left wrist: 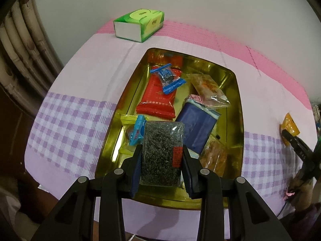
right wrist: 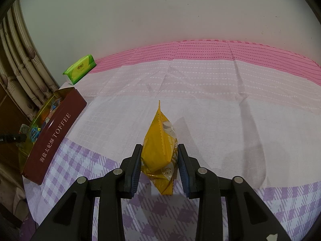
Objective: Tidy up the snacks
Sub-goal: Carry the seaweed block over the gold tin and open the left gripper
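Snacks fill a gold tin [left wrist: 238, 108] near the tablecloth's [left wrist: 80, 84] left edge: a red packet [left wrist: 158, 98] at its far end, a blue pouch [left wrist: 197, 126] mid-right. The left gripper [left wrist: 162, 160], over the tin's near edge, clamps a dark seed pack [left wrist: 162, 152]; letting go here may tip it out. The right gripper [right wrist: 159, 165] pinches a yellow sachet [right wrist: 160, 150] edge-on above the cloth's near-middle; it looks liable to slip.
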Available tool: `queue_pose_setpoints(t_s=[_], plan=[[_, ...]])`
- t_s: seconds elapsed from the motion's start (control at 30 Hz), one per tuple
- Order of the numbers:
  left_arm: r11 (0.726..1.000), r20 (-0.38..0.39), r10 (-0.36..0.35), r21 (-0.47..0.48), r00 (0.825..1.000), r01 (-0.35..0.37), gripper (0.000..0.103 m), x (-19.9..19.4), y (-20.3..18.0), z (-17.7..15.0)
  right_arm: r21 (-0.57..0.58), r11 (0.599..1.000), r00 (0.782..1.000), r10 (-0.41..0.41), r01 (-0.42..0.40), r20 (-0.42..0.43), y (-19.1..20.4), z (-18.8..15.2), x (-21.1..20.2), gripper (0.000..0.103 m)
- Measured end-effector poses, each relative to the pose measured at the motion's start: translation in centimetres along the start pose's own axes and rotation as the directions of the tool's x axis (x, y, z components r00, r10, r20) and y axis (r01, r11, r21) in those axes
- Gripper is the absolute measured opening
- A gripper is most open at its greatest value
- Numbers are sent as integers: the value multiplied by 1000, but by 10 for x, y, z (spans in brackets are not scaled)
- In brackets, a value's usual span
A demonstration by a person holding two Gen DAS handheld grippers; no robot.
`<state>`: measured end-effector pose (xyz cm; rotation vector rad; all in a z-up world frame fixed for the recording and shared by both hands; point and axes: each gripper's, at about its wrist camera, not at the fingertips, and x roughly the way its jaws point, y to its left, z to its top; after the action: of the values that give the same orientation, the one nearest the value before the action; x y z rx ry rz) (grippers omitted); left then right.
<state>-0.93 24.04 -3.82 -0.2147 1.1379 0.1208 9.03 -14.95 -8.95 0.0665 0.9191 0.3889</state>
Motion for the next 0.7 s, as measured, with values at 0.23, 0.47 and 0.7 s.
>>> queue_pose_setpoints(t_s=[0.23, 0.47, 0.7], plan=[[1000, -16, 28, 11, 999, -27, 37, 4, -1, -1, 0, 1000, 1000, 0, 0, 0, 0, 0, 0, 32], [998, -19, 54, 23, 998, -53, 37, 4, -2, -2, 0, 1000, 1000, 0, 0, 0, 0, 0, 0, 32], [996, -12, 83, 34, 996, -83, 37, 1, -5, -3, 0, 1000, 1000, 1, -1, 0, 0, 0, 0, 33]])
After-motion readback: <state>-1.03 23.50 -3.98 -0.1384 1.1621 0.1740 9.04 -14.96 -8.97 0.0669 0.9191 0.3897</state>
